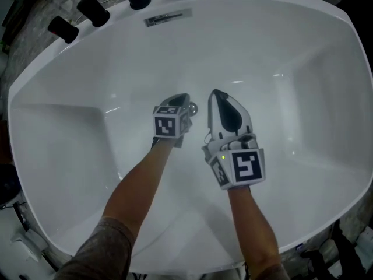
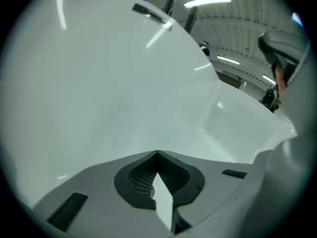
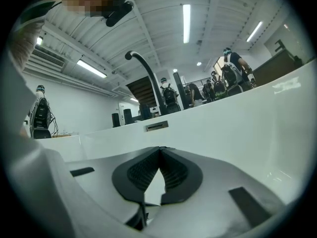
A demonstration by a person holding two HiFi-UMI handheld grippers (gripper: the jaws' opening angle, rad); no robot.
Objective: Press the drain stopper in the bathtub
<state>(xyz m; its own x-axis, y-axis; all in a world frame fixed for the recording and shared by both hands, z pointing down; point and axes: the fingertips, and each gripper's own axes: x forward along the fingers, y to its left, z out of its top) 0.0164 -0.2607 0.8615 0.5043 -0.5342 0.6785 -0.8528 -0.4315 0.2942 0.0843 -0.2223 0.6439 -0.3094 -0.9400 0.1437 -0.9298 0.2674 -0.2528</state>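
There is one bathtub (image 1: 326, 69), one drain stopper (image 1: 192, 108), one overflow slot (image 1: 168, 18), five black fittings (image 1: 93, 10) along the bathtub's far rim, and two tools, the left tool (image 1: 183, 100) and the right tool (image 1: 217, 94).

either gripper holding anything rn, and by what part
Nothing is held. The left gripper and the right gripper each have jaws closed together with nothing between them.

The left tool (image 1: 178, 105) and the right tool (image 1: 217, 95) are pale grey plastic shells with dark ribbed pads (image 2: 141, 177) lining their jaws, each bearing a white cube with black square markers (image 1: 166, 126), the right one showing a small green light (image 1: 223, 156), and a grey sleeve (image 1: 99, 247) shows at the lower left of the frame.
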